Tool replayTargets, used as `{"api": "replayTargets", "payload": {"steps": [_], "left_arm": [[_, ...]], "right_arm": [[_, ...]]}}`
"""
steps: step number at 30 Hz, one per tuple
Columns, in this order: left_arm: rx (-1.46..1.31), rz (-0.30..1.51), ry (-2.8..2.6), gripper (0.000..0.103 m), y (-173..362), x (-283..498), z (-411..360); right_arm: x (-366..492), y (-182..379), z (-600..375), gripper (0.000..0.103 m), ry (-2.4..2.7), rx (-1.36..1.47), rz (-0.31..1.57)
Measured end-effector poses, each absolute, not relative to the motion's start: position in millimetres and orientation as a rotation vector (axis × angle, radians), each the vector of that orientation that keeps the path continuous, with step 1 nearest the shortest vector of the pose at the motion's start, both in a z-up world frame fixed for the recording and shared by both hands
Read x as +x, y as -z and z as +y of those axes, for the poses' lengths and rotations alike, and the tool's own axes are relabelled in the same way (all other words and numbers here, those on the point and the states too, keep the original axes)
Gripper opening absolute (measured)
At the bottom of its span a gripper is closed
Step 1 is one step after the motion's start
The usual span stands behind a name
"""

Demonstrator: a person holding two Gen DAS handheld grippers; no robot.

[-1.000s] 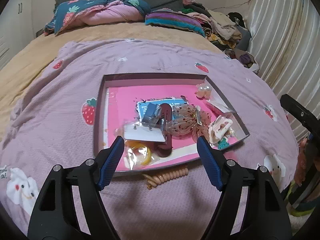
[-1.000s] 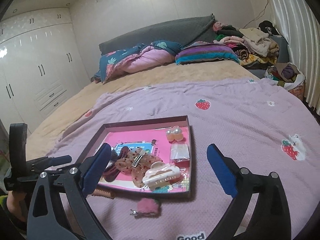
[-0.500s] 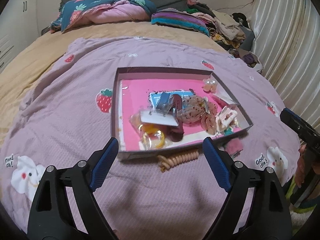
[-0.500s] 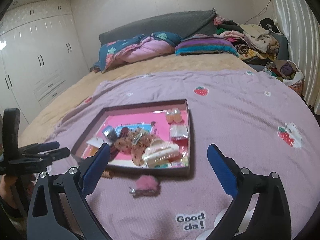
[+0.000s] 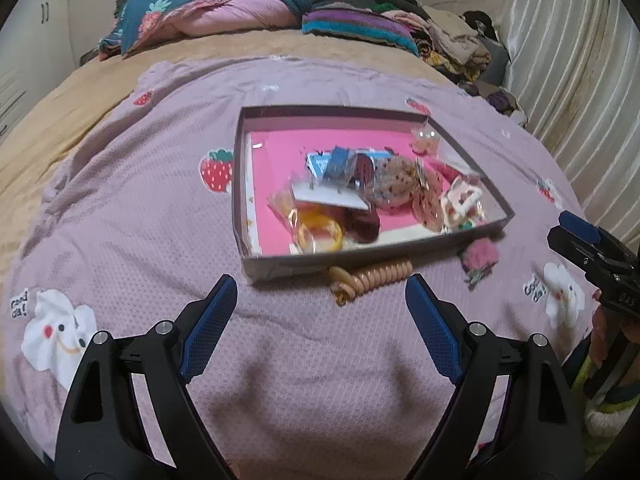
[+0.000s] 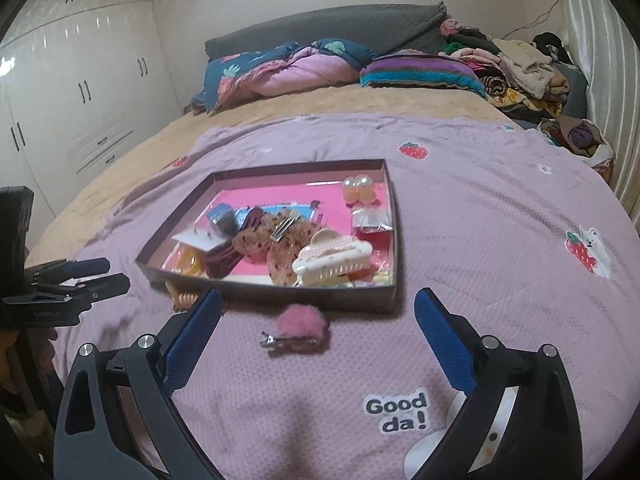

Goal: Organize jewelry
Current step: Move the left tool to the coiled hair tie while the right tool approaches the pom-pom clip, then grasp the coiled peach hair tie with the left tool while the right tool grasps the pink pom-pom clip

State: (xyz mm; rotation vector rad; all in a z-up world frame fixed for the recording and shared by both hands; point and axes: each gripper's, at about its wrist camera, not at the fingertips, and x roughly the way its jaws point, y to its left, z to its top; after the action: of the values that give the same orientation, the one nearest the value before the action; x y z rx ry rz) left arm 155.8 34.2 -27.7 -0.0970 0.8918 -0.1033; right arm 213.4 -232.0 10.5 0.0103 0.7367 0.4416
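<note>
Both tongs, left tongs (image 5: 320, 308) and right tongs (image 6: 318, 320), are hovering released over the bed; the fluffy pink clip (image 6: 298, 326) is risking slipping when pinched on soft bedding.

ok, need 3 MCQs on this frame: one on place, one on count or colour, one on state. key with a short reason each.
1. Where is the pink pom-pom hair clip?
A. inside the tray
B. on the blanket, in front of the tray's near wall
C. held in the right gripper

2. How many loose accessories lie on the blanket outside the tray?
A. none
B. two
C. five

3. What state is the right gripper in?
A. open, holding nothing
B. shut on the white claw clip
C. shut on the coil hair tie

Key: 1 B, the clip lies on the purple blanket just short of the tray wall. 2 B, only the pom-pom clip and the beige coil hair tie are outside. 3 A, its blue pads stand wide apart with only blanket and the clip between them; the left gripper is open too.
</note>
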Motion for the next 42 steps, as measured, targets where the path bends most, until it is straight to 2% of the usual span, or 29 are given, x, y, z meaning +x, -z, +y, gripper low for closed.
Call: {"api": "replayTargets", "payload": {"steps": [12,14,17,18,19,20,21,22,28,36,42], "left_arm": [[-0.071,0.963,0.136,0.079,63.2,160.3,25.5],[-0.081,0.972,0.143,0.079,68.2,164.4,24.6],[-0.102,0.977,0.157,0.079,73.3,167.9,23.1],[-0.112,0.979,0.159,0.079,75.3,169.6,22.8],[-0.123,0.983,0.162,0.079,77.3,171.6,22.5],[-0.136,0.986,0.164,0.079,79.2,173.8,22.2],[-0.15,0.987,0.167,0.079,80.3,175.3,21.9],[-0.162,0.989,0.169,0.079,81.4,177.1,21.2],[-0.242,0.994,0.166,0.079,86.4,188.4,8.8],[-0.157,1.027,0.028,0.079,92.7,206.1,-25.0],[-0.125,1.011,0.024,0.065,91.8,202.7,-26.8]], "right_arm": [[225.5,36.2,-202.0,0.096,-0.49,-0.057,0.835],[232.5,45.2,-197.7,0.092,-0.495,-0.055,0.858],[245.0,60.1,-198.1,0.083,-0.488,-0.009,0.915],[247.7,63.7,-199.5,0.077,-0.488,0.006,0.927],[250.1,67.2,-201.7,0.065,-0.49,0.021,0.936],[251.2,68.9,-203.4,0.06,-0.489,0.023,0.94],[251.9,69.6,-205.7,0.05,-0.489,0.025,0.94],[252.6,69.0,-207.3,0.045,-0.492,0.031,0.939],[250.5,62.7,-222.0,0.044,-0.489,0.081,0.918],[250.1,49.4,-248.3,0.044,-0.482,0.153,0.878],[250.1,47.7,-260.3,0.044,-0.476,0.184,0.874]]}}
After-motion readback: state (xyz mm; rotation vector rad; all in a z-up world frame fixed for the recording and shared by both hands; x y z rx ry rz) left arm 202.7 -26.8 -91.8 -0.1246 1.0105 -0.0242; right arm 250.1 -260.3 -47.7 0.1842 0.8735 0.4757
